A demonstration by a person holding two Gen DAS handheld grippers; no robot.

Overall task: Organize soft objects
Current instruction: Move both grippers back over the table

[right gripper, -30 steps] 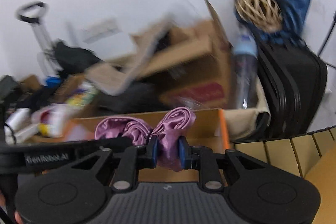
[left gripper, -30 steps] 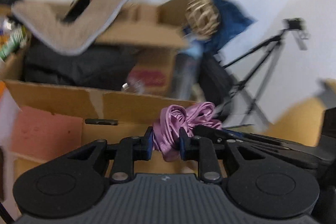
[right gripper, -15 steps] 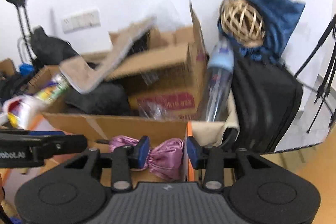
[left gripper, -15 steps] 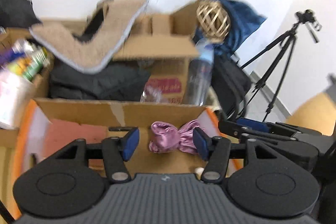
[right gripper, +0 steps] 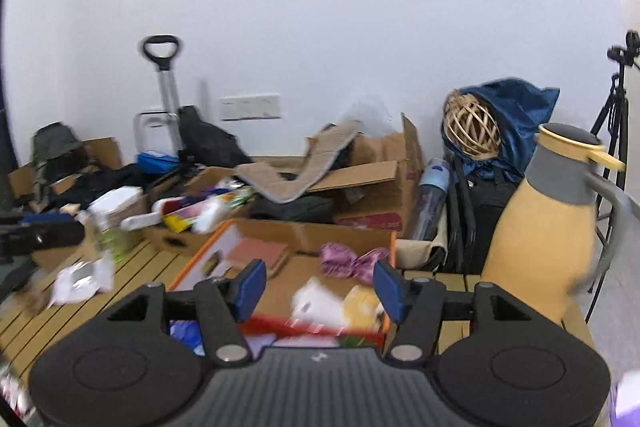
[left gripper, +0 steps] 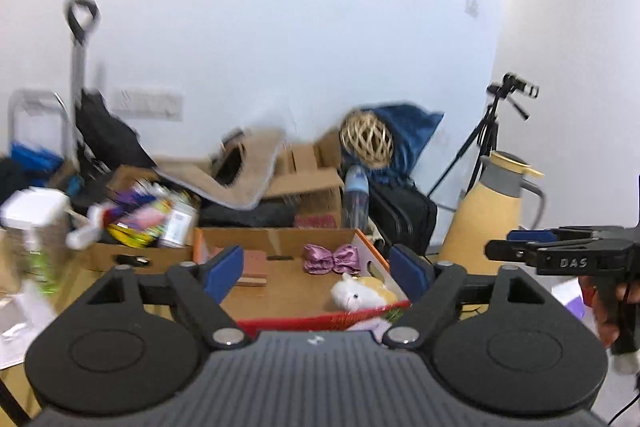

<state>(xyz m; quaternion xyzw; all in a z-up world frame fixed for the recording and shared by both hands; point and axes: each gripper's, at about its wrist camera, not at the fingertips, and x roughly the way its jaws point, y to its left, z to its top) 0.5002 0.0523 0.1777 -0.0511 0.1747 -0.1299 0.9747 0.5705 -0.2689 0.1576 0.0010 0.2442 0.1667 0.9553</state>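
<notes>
Left gripper (left gripper: 316,269): jaws spread wide, holding nothing. Right gripper (right gripper: 320,285): likewise wide open and empty — its tips also show in the left view at 3 o'clock.

Just beyond both grippers, an open cardboard box (left gripper: 280,237) sits on the slatted bench (right gripper: 60,311). Inside it, nearest, a white-and-yellow plush toy (left gripper: 362,293) lies at the 5 o'clock corner; the right view shows it blurred. Farther in, at 1 o'clock against the far wall of the box, the purple satin bow (left gripper: 331,259) lies apart from the plush.

Beyond, at 3 o'clock — a yellow jug (right gripper: 548,223) beside the box.
</notes>
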